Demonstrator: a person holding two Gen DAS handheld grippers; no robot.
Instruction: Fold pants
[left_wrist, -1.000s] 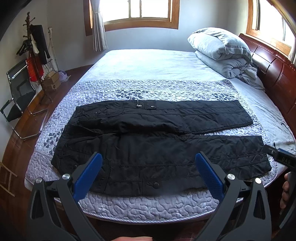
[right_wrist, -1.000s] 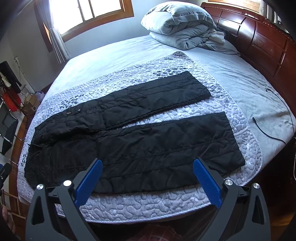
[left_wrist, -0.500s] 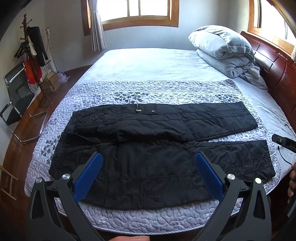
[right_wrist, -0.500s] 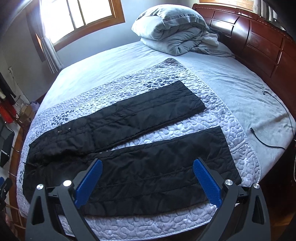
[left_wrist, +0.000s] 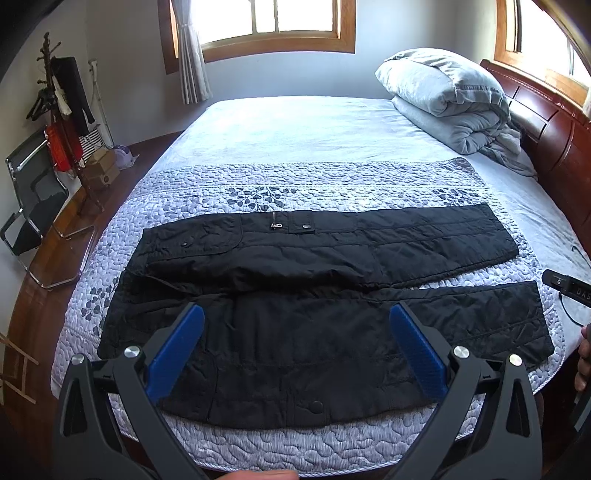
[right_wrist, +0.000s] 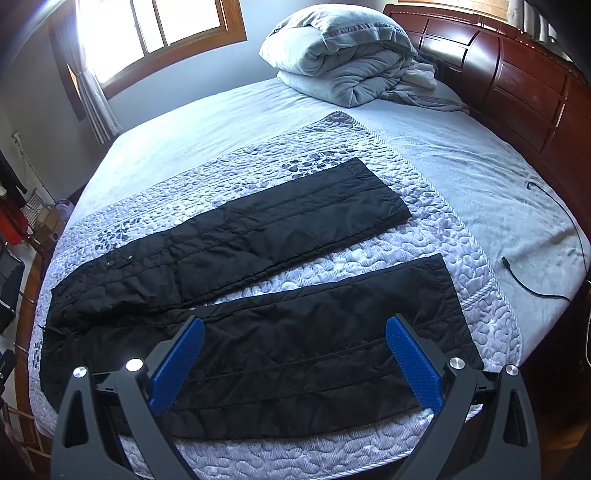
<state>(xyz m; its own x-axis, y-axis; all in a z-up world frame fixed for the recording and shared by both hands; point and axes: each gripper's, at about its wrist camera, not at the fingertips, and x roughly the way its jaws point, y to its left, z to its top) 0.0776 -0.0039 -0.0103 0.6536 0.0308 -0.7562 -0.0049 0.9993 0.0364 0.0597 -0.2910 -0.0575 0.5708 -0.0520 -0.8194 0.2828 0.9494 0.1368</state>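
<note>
Both tongs are spread wide and hold nothing: the left tongs (left_wrist: 295, 347) hang over the waist part of the pants (left_wrist: 317, 314), the right tongs (right_wrist: 293, 354) over the lower part of the near leg. Neither touches the cloth. Black quilted pants lie flat on the patterned bedspread (left_wrist: 332, 181), close to the near edge of the bed (right_wrist: 461, 158), with the waist to the left and the two legs running to the right. A narrow strip of bedspread shows between the near leg and the bed edge. Between the two legs a wedge of bedspread opens toward the cuffs. Beyond the far leg the bed has much free room, up to the folded grey duvet (right_wrist: 343, 55) near the wooden headboard (right_wrist: 517, 74). A black cable (right_wrist: 532, 280) lies on the sheet to the right, apart from the cuffs.
</note>
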